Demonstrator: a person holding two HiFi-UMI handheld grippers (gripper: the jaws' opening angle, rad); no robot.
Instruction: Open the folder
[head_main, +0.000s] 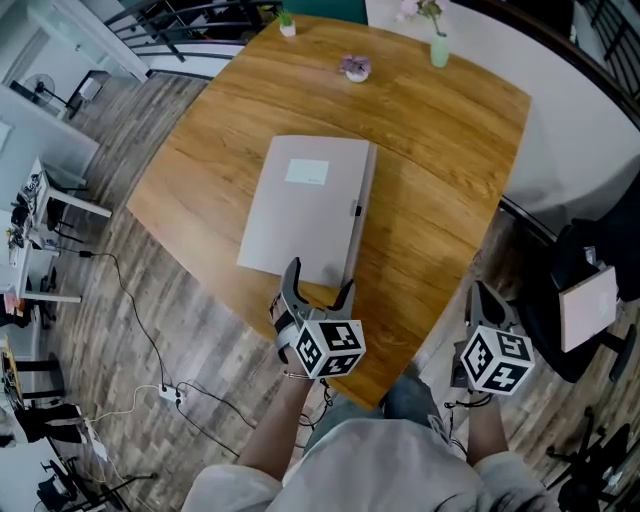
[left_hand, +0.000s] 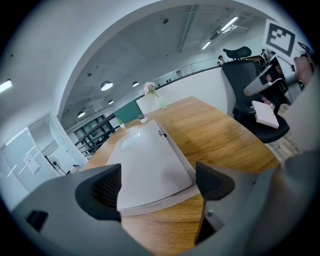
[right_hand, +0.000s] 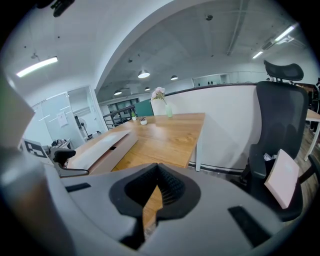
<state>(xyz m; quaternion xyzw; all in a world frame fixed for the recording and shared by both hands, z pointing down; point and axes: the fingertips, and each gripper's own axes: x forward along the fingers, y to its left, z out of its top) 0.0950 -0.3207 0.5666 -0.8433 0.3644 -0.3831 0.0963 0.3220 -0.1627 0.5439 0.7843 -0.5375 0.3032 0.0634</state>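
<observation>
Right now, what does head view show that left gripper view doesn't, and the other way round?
Head view only: the left gripper from outside with its marker cube, the person's torso, and cables on the floor. Left gripper view only: its own jaws apart, gripping nothing, framing the folder's near edge, plus ceiling lights. Both: the closed folder flat on the wooden table, its clasp on the right edge, the flower vase at the far end, and the black chair.
</observation>
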